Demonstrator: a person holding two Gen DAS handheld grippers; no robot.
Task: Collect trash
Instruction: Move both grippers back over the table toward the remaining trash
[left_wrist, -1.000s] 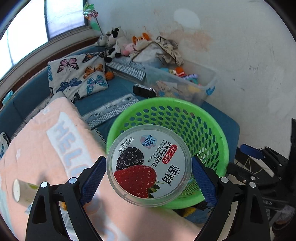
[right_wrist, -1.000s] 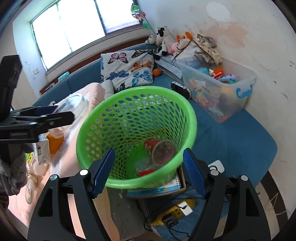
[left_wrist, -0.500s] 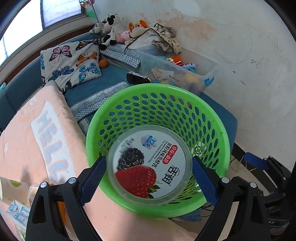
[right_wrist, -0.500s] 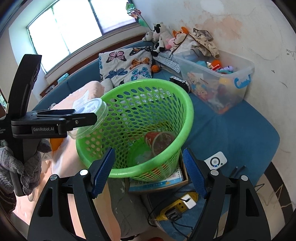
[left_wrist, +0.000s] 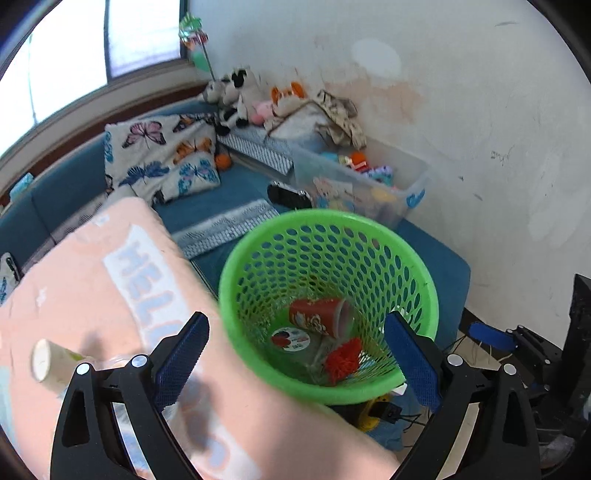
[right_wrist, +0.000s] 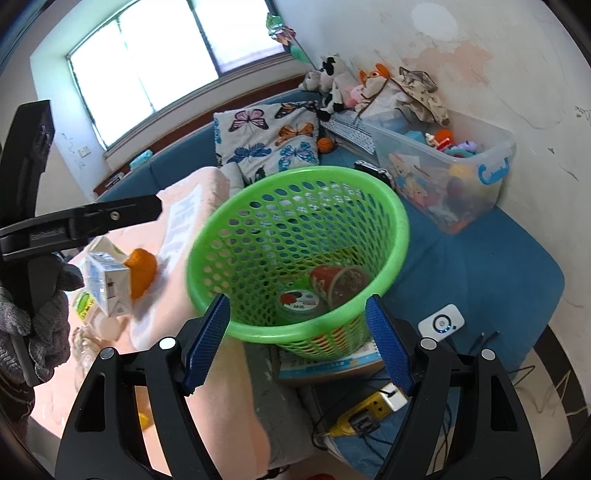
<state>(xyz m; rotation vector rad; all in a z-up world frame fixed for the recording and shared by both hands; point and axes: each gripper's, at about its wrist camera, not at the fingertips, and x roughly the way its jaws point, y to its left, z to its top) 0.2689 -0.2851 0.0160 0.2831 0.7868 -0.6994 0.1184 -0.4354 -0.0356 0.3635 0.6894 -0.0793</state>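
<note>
- Our left tongs (left_wrist: 295, 363) stand wide with nothing between the blue pads (left_wrist: 181, 360); half a second ago they clamped the round berry-lidded cup.
- That berry cup (right_wrist: 300, 301) now lies at the bottom of the green basket (left_wrist: 258, 347), lid up, beside a red paper cup (left_wrist: 320, 316) on its side and a red frilly scrap (left_wrist: 343, 360).
- Our right tongs (right_wrist: 297, 341) are also wide and hold nothing; they frame the basket's near rim, though we cannot tell whether they touch it.
- In the right wrist view the left tongs' black arm (right_wrist: 92, 219) reaches in from the left, carried by a grey-gloved hand (right_wrist: 40, 332).
- On the peach blanket (left_wrist: 92, 295) left of the basket lie a small milk carton (right_wrist: 105, 282) with an orange piece (right_wrist: 142, 271) against it.
- A pale tube (left_wrist: 50, 360) lies on the blanket near the left tongs.
- The basket rests on a booklet (right_wrist: 332, 363), with a yellow plug (right_wrist: 369, 411) just below.
</note>
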